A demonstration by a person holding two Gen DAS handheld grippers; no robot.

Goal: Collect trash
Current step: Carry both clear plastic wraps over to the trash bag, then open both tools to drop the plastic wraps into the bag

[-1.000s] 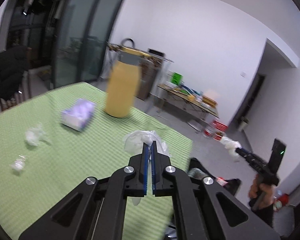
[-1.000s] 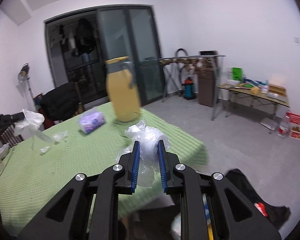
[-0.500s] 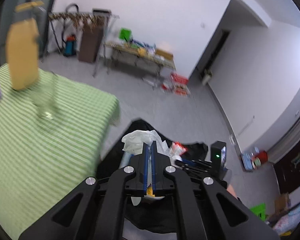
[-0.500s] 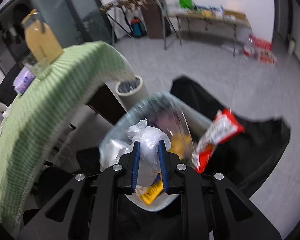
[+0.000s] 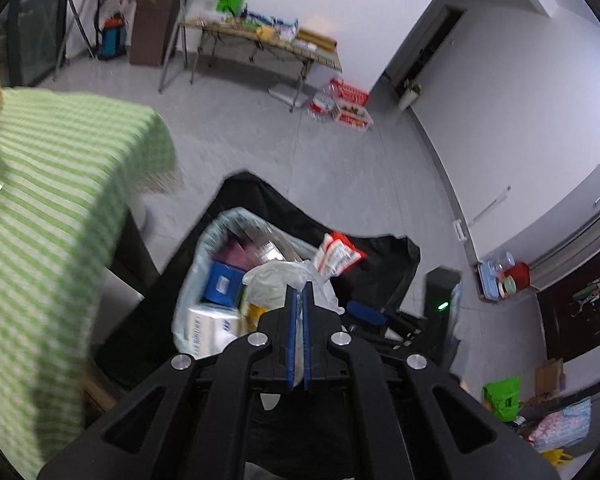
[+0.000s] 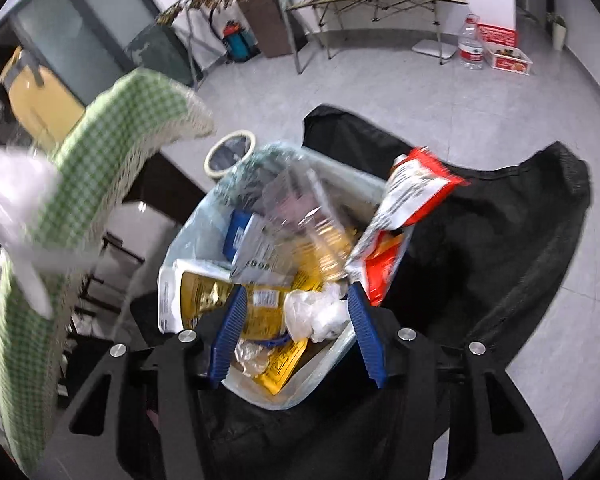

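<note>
Trash bin [image 6: 204, 224] below, right fingers [image 6: 236, 312] spreading around crumpled plastic [image 6: 316, 314], left fingers [image 5: 291, 320] pinching wrapper [image 5: 276, 280]

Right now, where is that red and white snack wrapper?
The red and white snack wrapper pokes up out of the trash bin, against its right rim in the right wrist view, beside the black bag on the floor.

Crumpled plastic [image 6: 318, 314] above full bin [image 6: 204, 220]

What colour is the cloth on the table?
The tablecloth is green and white check with a pale fringe along its edge, clearest in the right wrist view.
</note>
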